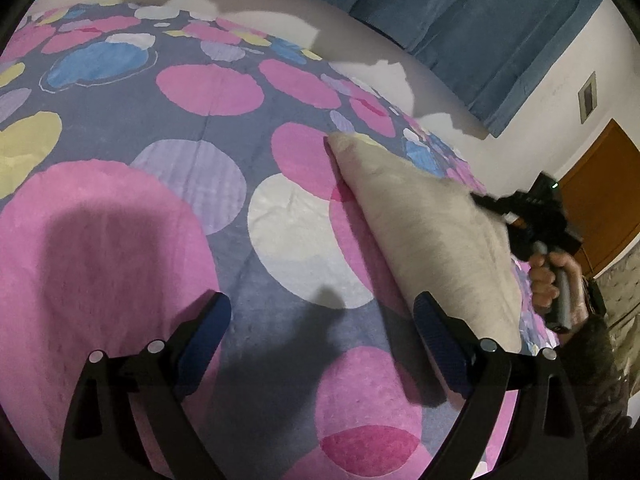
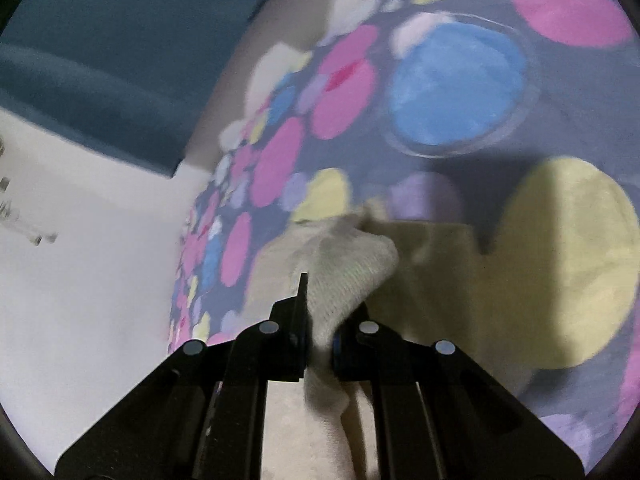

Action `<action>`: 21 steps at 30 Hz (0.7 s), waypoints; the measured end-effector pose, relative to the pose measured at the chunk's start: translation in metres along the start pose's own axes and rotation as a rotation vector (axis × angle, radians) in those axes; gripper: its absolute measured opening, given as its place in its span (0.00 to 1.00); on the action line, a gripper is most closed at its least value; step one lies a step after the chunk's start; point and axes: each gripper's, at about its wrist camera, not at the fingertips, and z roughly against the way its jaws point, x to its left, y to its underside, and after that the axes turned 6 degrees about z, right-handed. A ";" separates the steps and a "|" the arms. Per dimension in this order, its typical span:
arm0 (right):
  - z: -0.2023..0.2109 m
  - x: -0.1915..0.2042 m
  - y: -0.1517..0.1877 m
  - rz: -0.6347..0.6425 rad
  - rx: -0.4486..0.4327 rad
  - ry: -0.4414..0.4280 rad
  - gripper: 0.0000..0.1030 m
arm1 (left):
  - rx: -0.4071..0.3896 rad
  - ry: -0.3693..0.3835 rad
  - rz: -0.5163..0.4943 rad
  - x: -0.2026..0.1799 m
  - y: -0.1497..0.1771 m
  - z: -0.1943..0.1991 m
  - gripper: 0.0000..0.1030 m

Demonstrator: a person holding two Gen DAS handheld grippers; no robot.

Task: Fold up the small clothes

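Right wrist view shows the right gripper [image 2: 320,320] pinching a bunched corner of the beige garment [image 1: 432,236] lifted over the bedspread [image 1: 224,128] near its right edge, while the left gripper [image 1: 322,340] hangs spread and empty, so the knit may slip free.

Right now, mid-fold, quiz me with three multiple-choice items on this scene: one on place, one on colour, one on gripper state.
1. Where does the beige cloth lie?
A. on the spotted bedspread
B. on the floor
C. on a chair

2. What colour is the curtain?
A. red
B. blue
C. green

3. How is the left gripper?
A. shut on cloth
B. open, holding nothing
C. out of view

Answers:
1 A, cloth rests on the spots.
2 B, blue folds behind the bed.
3 B, fingers apart over bare bedspread, while the right gripper pinches the cloth.
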 end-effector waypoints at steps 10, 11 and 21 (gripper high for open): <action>0.007 -0.047 0.013 -0.135 0.011 -0.070 0.11 | 0.028 0.107 -0.100 -0.025 0.012 0.003 0.89; 0.016 -0.046 0.016 -0.136 0.001 -0.070 0.14 | 0.028 0.123 -0.122 -0.031 0.016 0.006 0.89; 0.121 -0.050 0.099 -0.166 -0.052 -0.182 0.44 | 0.089 0.096 -0.273 -0.071 0.045 0.005 0.89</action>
